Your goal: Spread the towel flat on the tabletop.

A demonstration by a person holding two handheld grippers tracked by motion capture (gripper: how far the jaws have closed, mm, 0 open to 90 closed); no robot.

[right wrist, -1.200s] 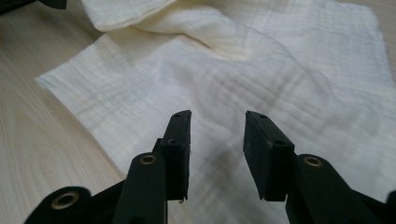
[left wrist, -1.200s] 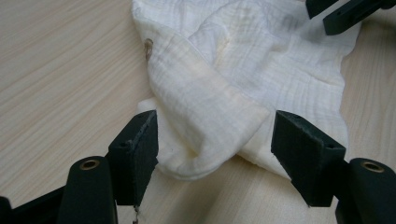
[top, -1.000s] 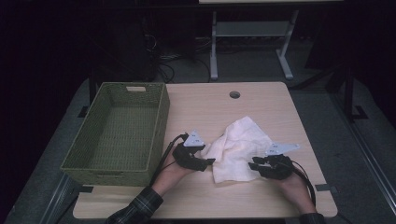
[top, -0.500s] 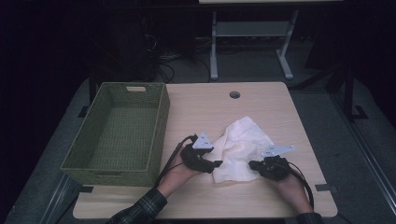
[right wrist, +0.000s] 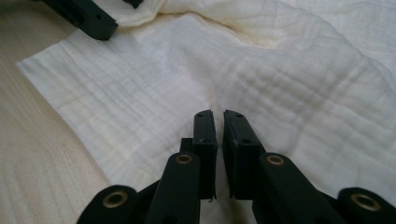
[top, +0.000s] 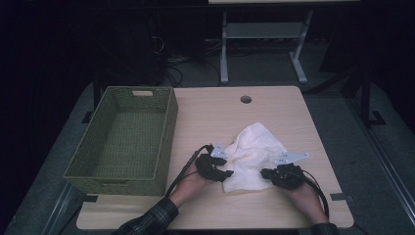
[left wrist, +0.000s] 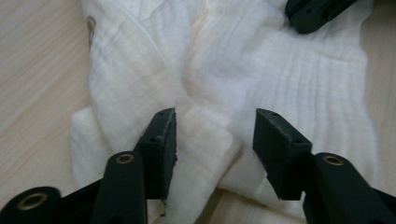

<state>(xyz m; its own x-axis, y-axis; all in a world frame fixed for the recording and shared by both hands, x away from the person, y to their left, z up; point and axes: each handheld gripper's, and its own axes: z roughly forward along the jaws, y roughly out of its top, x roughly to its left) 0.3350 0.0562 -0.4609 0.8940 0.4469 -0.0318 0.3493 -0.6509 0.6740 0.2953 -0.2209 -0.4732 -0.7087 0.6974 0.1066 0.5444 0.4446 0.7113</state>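
A white cloth (top: 254, 152) lies rumpled on the wooden table (top: 215, 112). My left gripper (top: 227, 174) is at the cloth's near left corner. In the left gripper view its jaws (left wrist: 215, 126) straddle a folded bulge of the cloth (left wrist: 210, 70); they have just been closing, and a gap still shows beside the right pad, so it is open. My right gripper (top: 264, 173) sits at the cloth's near right edge. Its jaws (right wrist: 219, 114) are shut on the cloth (right wrist: 233, 60), whose wrinkles run in toward the pads. Across the cloth in that view is the left gripper's fingertip (right wrist: 88, 16).
A green woven basket (top: 166, 127) stands along the table's left side, a short way left of my left hand. A round cable hole (top: 245, 99) sits near the far edge. Bare wood lies beyond the cloth and to its right.
My left gripper has slid right and down onto the cloth's near left corner, and its jaws have narrowed. The right gripper has stayed in place on the cloth's edge.
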